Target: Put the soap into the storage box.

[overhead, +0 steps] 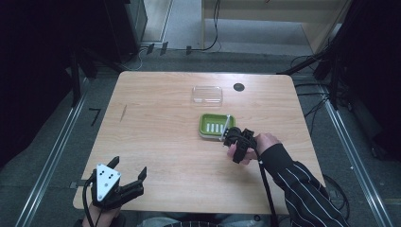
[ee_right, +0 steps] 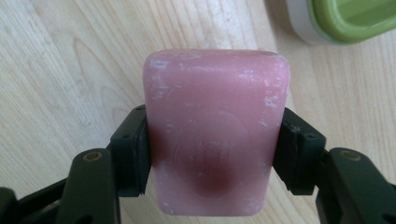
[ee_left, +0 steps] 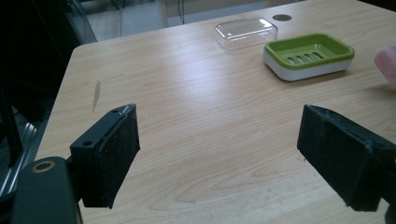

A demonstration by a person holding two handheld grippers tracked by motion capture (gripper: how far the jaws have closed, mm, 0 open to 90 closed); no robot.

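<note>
- Two hand-held grippers work over a light wooden surface (overhead: 156, 142); the left gripper (overhead: 128, 170) sits at the near left corner, the right gripper (overhead: 230, 134) right of centre.
- Left gripper: jaws set wide apart and holding nothing, with bare wood grain between them in the left gripper view; a grey three-cornered plate rides on its top in the high view.
- Right gripper: jaws clamped on the two long sides of a pink soap bar (ee_right: 215, 130), as the right gripper view shows; the bar's broad face, with a faint stamped mark and whitish scuffs, is turned toward the camera.
- Soap bar position: held over the wood just beside the near edge of the soap dish (overhead: 214, 126); whether it touches the surface cannot be told.
- Soap dish: green slotted tray in a white base, resting near the centre of the surface; its corner appears at the upper right of the right gripper view.
- Clear plastic lid (overhead: 207, 94): lies flat beyond the dish, apart from it, toward the far edge.
- Small dark round disc (overhead: 239, 87): set in the surface just right of the lid.
- Right hand (overhead: 265, 144): wrapped around the gripper body, with a dark pinstriped sleeve (overhead: 302, 189) behind it and a black cable trailing toward the near edge.
</note>
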